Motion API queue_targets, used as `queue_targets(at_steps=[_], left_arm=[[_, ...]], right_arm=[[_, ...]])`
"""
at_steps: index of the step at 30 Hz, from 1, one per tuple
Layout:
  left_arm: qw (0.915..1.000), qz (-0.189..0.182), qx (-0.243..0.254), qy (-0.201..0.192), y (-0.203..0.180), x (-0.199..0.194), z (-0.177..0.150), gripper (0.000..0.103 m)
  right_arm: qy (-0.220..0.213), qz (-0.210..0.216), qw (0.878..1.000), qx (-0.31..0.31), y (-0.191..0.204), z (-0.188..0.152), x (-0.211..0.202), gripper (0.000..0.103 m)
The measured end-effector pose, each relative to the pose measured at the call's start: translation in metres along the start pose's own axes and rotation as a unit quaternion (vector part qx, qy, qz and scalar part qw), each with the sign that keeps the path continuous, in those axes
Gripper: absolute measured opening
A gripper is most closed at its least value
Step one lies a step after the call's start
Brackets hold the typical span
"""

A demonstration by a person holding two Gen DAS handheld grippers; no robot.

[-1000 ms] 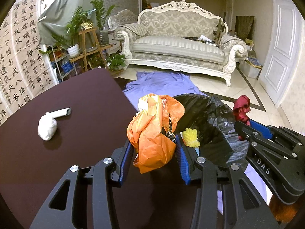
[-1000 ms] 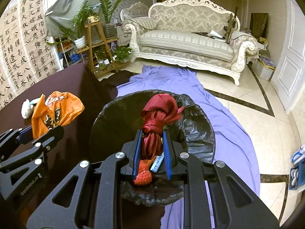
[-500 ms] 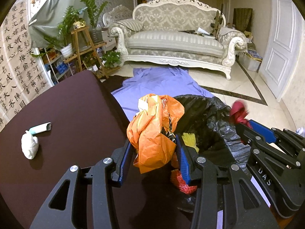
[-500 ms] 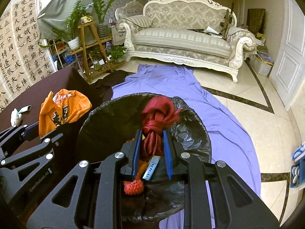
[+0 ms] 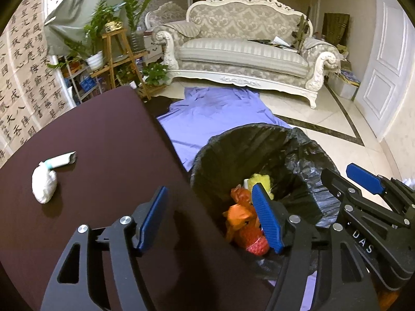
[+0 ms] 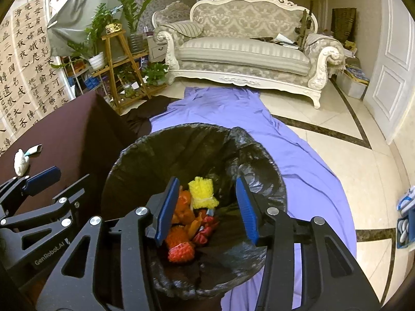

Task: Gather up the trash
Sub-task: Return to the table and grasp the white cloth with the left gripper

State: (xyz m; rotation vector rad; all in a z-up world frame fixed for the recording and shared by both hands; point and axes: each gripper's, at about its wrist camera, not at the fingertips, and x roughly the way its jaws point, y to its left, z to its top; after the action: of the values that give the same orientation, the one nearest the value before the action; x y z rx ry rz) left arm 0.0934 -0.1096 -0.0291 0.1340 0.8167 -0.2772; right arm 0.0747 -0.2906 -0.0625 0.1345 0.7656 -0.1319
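A bin lined with a black bag (image 5: 306,160) (image 6: 145,160) stands beside the dark table (image 5: 103,134). Inside lie an orange bag (image 5: 238,215) (image 6: 184,207), a red cloth (image 6: 205,230), a yellow net (image 6: 202,191) and red netting (image 6: 181,251). My left gripper (image 5: 210,223) is open and empty over the table edge and bin rim. My right gripper (image 6: 207,204) is open and empty above the bin. A white crumpled wad (image 5: 44,184) (image 6: 20,161) and a small tube (image 5: 62,159) lie on the table at the left.
A purple sheet (image 6: 298,160) covers the floor behind the bin. A white sofa (image 5: 246,49) stands at the back, a plant stand (image 5: 116,51) at the back left, a white door (image 5: 389,72) at the right.
My left gripper opened and the orange bag dropped into the bin. My right gripper opened and the red cloth dropped into the bin.
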Motion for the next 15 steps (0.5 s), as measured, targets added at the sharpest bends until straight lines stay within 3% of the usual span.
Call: queue_targets(at_steps=[8, 10, 15], left_arm=[[0.9979, 0.046, -0.045, 0.001, 0.053, -0.021, -0.021, 0.066], [0.9961, 0.063, -0.062, 0.003, 0.07, -0.025, -0.026, 0.067], [0.9905, 0.107, -0.087, 0.008, 0.108, -0.026, -0.031, 0.068]], right_arm=[[0.007, 0.047, 0.998, -0.028, 0.049, -0.009, -0.012, 0.048], [0.007, 0.059, 0.997, -0.041, 0.064, -0.01, -0.015, 0.053], [0.013, 0.083, 0.994, -0.075, 0.106, -0.008, -0.012, 0.053]])
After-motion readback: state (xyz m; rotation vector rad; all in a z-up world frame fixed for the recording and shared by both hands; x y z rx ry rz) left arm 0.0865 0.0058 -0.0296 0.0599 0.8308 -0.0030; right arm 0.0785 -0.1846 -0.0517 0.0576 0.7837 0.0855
